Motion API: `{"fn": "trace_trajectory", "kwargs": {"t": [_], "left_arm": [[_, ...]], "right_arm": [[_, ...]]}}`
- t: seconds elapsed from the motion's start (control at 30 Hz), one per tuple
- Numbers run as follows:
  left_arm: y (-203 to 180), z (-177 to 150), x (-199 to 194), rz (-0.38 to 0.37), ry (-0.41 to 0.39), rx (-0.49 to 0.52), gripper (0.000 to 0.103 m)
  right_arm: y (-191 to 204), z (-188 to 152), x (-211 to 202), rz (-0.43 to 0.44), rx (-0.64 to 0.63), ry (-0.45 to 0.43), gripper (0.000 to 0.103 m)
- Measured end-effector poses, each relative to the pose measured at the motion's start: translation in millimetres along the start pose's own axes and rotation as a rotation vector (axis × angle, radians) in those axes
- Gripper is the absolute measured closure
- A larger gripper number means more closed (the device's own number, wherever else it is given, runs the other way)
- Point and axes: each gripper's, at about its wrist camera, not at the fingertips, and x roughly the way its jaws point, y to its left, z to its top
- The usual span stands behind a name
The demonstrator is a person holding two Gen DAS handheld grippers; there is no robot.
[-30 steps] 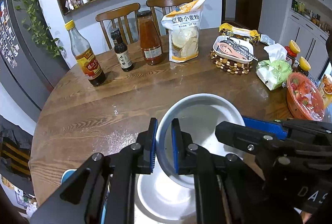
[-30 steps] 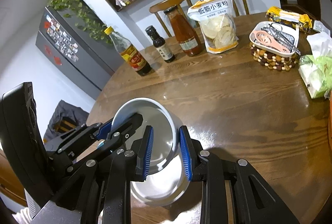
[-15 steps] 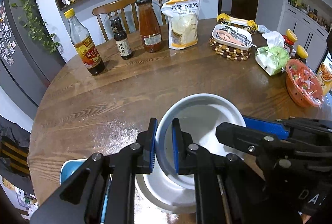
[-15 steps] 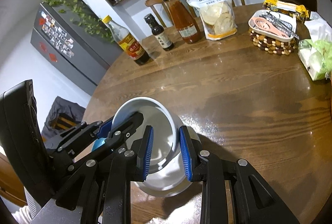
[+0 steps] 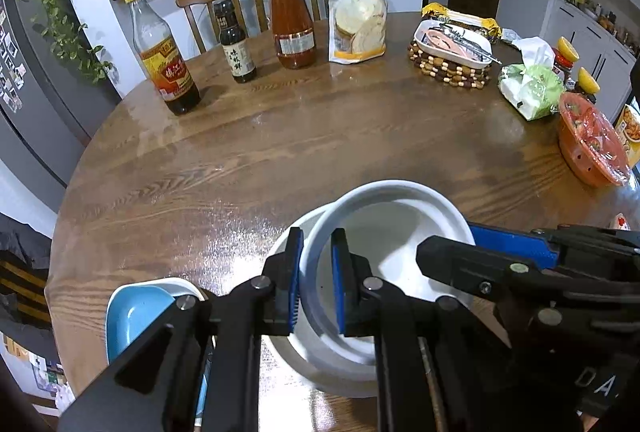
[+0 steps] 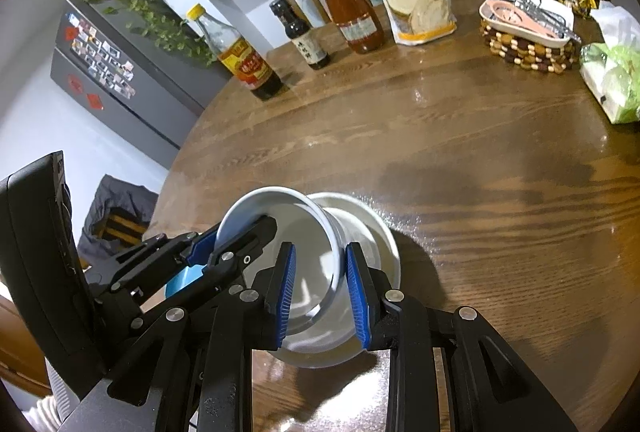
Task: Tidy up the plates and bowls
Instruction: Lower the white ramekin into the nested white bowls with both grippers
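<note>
Both hand-held grippers, left point(image 5: 316, 282) and right point(image 6: 320, 296), pinching one bowl point(image 5: 394, 232), have sunk; stacking onto the plate point(image 6: 384, 236) below nears.

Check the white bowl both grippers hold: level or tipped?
Tipped. The held white bowl leans with its rim slanted over the lower bowl on the table, its empty inside visible.

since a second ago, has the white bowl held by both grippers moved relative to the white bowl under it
Yes. The held white bowl has sunk toward the lower white bowl, whose far rim now shows just behind it in the left wrist view.
</note>
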Motion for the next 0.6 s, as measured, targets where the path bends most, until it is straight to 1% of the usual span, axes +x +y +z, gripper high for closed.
{"fn": "trace_trajectory", "kwargs": {"t": [0.6], "left_arm": [[2.5, -11.6, 15.5, -0.003, 0.051, -0.010, 0.091]], "right_arm": [[-3.2, -7.5, 17.9, -0.012, 0.012, 0.064, 0.074]]}}
